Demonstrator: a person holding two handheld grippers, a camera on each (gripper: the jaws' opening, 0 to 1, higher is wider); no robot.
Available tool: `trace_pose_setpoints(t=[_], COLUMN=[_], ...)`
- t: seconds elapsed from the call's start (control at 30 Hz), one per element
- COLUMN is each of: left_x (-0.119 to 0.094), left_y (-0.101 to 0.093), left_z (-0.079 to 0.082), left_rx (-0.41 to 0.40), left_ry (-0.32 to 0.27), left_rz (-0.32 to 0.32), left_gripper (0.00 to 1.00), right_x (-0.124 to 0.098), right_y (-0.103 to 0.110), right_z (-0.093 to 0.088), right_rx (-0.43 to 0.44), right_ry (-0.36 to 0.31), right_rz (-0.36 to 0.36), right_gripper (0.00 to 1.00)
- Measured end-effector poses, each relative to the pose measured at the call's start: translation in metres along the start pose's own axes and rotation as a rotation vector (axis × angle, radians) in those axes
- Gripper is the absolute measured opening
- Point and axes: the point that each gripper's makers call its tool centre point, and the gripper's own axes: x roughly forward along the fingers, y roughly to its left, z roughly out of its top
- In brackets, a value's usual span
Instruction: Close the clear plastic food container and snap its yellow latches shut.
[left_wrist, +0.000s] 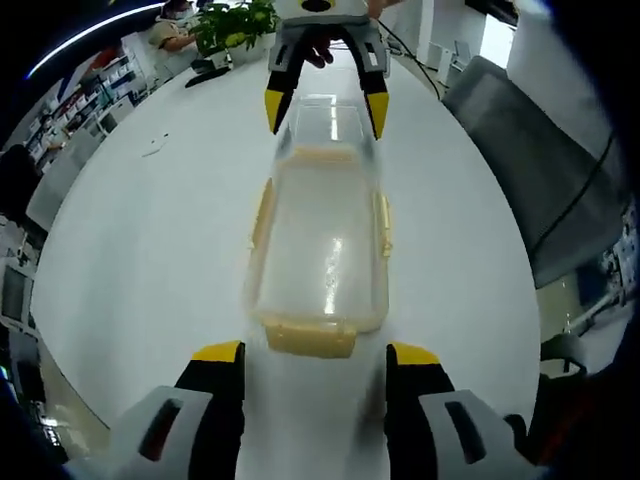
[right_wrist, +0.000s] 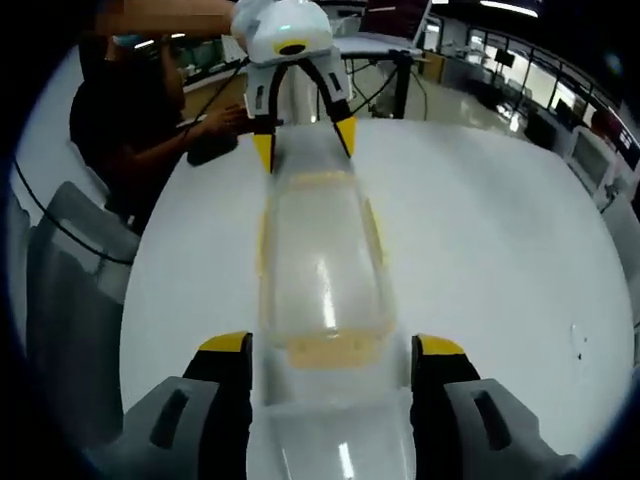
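Views face each other (close) across the container.

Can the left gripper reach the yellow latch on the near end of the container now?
Probably yes: the latch lies just ahead of the open left gripper, with nothing between them.

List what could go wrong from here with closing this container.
1. The clear plastic food container sits on a smooth white round table, so an uneven push could slide it.
2. The left tongs and right tongs stand open astride opposite ends; squeezing could flex the thin walls.
3. Motion blur hides whether the yellow end latch has caught; it may stay unsnapped.
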Motion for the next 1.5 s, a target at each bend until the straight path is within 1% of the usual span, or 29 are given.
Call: trace_pose_setpoints(t=[0.1, 0.2, 0.43, 0.53, 0.63, 0.7, 0.73, 0.77, 0.87, 1.07, 1.2, 1.27, 1.5], left_x=[0.005, 0.009, 0.018, 0.019, 0.019, 0.019, 0.018, 0.018, 0.018, 0.017, 0.018, 0.019, 0.02], left_y=[0.001, 0.004, 0.006, 0.007, 0.007, 0.006, 0.005, 0.005, 0.004, 0.002, 0.0, -0.001, -0.006], left_z=[-0.005, -0.006, -0.003, -0.002, -0.003, -0.004, -0.004, -0.003, -0.002, 0.0, 0.002, 0.004, 0.011], left_rx=[0.01, 0.019, 0.025, 0.024, 0.024, 0.024, 0.028, 0.027, 0.024, 0.022, 0.023, 0.031, 0.05], left_ry=[0.012, 0.016, 0.007, 0.001, 0.002, 0.005, 0.004, 0.004, 0.003, -0.001, -0.001, 0.0, -0.009], left_rz=[-0.009, -0.008, -0.03, -0.037, -0.044, -0.051, -0.054, -0.056, -0.059, -0.058, -0.06, -0.063, -0.071], left_gripper=[0.51, 0.49, 0.49, 0.48, 0.48, 0.47, 0.47, 0.46, 0.45, 0.44, 0.45, 0.45, 0.43], right_x=[0.003, 0.004, 0.01, 0.014, 0.019, 0.021, 0.022, 0.022, 0.026, 0.025, 0.024, 0.024, 0.023], right_y=[-0.002, -0.004, -0.004, -0.006, -0.002, -0.002, -0.004, -0.003, -0.004, -0.006, -0.008, -0.008, -0.006], right_z=[-0.001, -0.001, -0.007, -0.008, -0.007, -0.01, -0.011, -0.011, -0.01, -0.012, -0.014, -0.017, -0.017], right_rx=[-0.01, -0.012, -0.071, -0.094, -0.107, -0.131, -0.165, -0.169, -0.168, -0.181, -0.161, -0.167, -0.19], right_ry=[0.014, 0.022, 0.071, 0.093, 0.113, 0.149, 0.166, 0.173, 0.193, 0.212, 0.22, 0.233, 0.247], right_rz=[0.007, 0.015, 0.032, 0.038, 0.051, 0.057, 0.045, 0.043, 0.044, 0.038, 0.033, 0.039, 0.034], right_gripper=[0.61, 0.6, 0.59, 0.58, 0.58, 0.57, 0.57, 0.56, 0.55, 0.54, 0.53, 0.53, 0.51])
